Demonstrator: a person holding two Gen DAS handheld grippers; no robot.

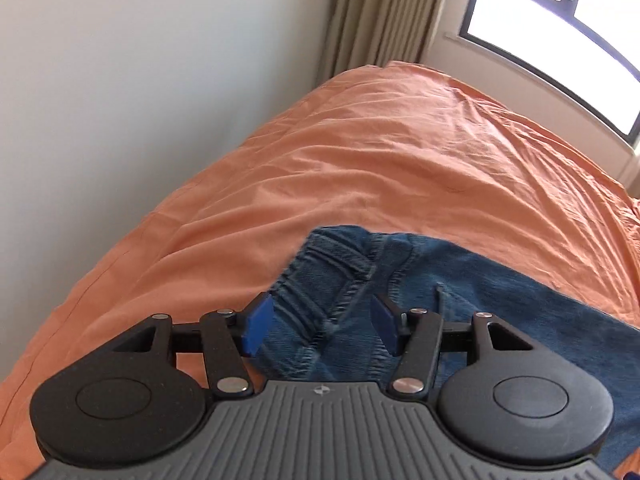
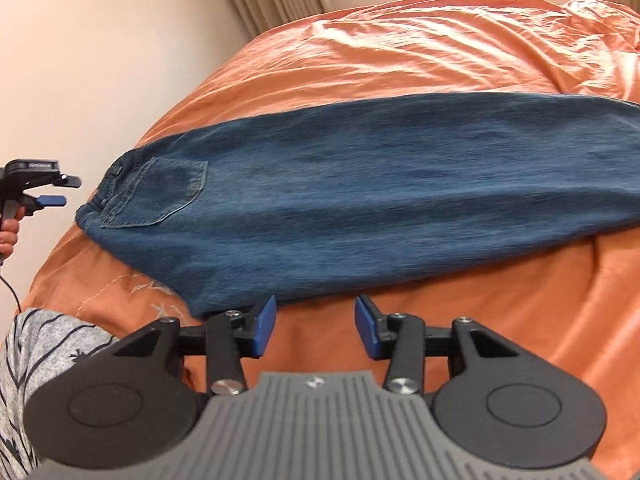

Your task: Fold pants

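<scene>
Both grippers sit closest to the lenses with jaws spread and nothing between them: my right gripper (image 2: 315, 330) hovers over the orange bedspread (image 2: 440, 52) just short of the near edge of the jeans (image 2: 380, 184), and my left gripper (image 1: 322, 328) hangs above their elasticated waistband (image 1: 320, 280). Those jeans lie flat across the bed, already doubled leg on leg with the back pocket (image 2: 160, 192) uppermost, a layout I judge ready for a crosswise fold. My left hand (image 2: 9, 236) holds its tool level, off the waist end.
</scene>
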